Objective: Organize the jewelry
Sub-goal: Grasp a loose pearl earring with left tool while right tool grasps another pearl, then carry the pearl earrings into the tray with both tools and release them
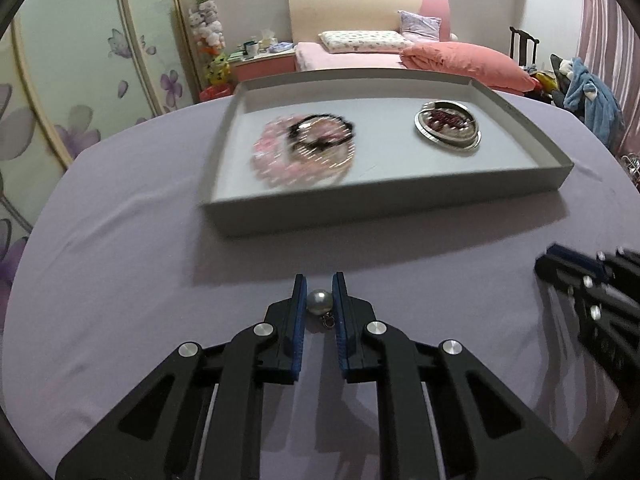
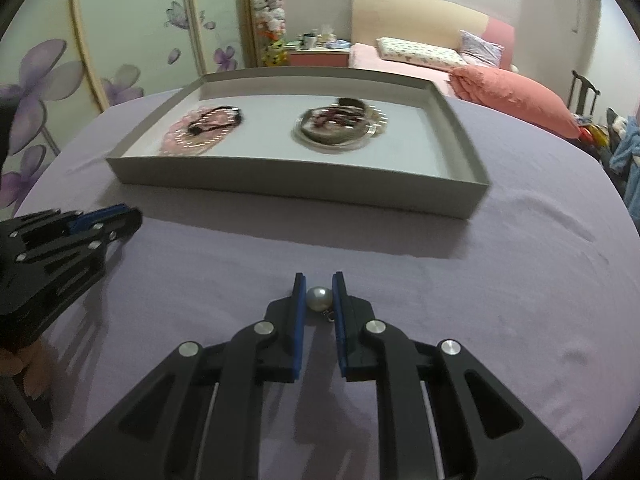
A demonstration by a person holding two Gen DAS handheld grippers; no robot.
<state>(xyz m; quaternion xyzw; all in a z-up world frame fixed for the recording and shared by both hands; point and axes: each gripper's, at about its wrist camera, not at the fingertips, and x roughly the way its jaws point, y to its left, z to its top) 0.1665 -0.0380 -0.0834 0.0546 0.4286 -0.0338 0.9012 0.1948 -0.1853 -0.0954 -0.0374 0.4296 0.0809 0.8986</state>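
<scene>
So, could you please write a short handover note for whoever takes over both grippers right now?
Left gripper: shut on a pearl earring.
Right gripper: shut on a second pearl earring.
Both are over the purple cloth, short of the grey tray.
Done: pink bead pile and bangle pile lie in the tray.
Left: probably set both earrings in the tray.

Desk (image 1: 120,260) under lilac cloth. Grey tray (image 1: 384,204) resting on it, far side. Nearer than tray: two pearl earrings (image 1: 319,301) (image 2: 319,299), apart.
</scene>
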